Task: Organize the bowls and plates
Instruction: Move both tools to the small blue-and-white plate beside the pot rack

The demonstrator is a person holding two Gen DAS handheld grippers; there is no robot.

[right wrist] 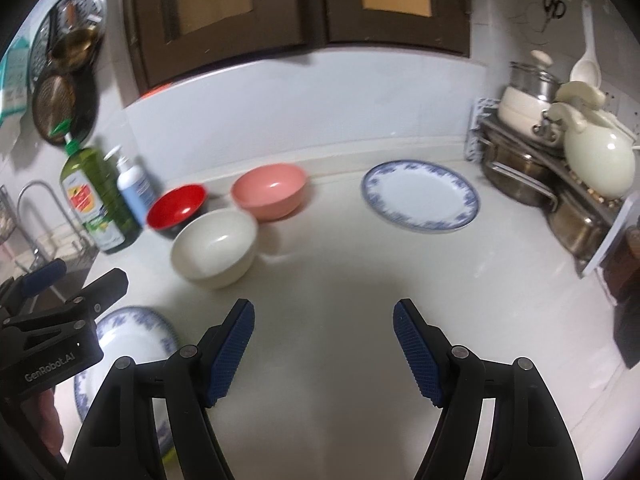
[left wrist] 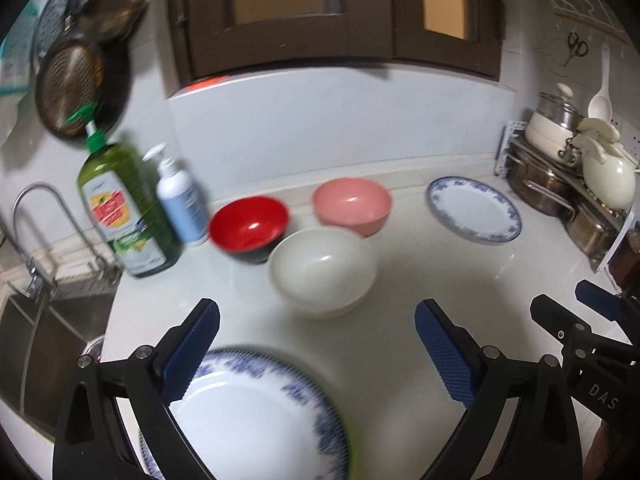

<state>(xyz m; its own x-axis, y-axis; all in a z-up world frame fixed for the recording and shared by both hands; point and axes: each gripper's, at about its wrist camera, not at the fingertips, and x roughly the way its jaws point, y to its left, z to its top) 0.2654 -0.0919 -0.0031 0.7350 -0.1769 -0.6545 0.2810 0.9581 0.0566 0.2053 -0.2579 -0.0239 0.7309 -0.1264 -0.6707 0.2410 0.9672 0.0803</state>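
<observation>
White counter [left wrist: 420, 264] carrying 3 loose bowls, red [left wrist: 249, 224], pink [left wrist: 352, 205], cream [left wrist: 323, 271], plus 2 blue-rimmed plates well apart, near [left wrist: 256, 416] and far [left wrist: 474, 209]; nothing stacked yet, left gripper [left wrist: 316, 354] and right gripper [right wrist: 323, 350] both gaping empty.

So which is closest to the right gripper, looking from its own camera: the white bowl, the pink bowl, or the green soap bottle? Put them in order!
From the right gripper:
1. White bowl, ahead and to the left.
2. Pink bowl, behind the white one.
3. Green soap bottle, far left by the wall.
</observation>
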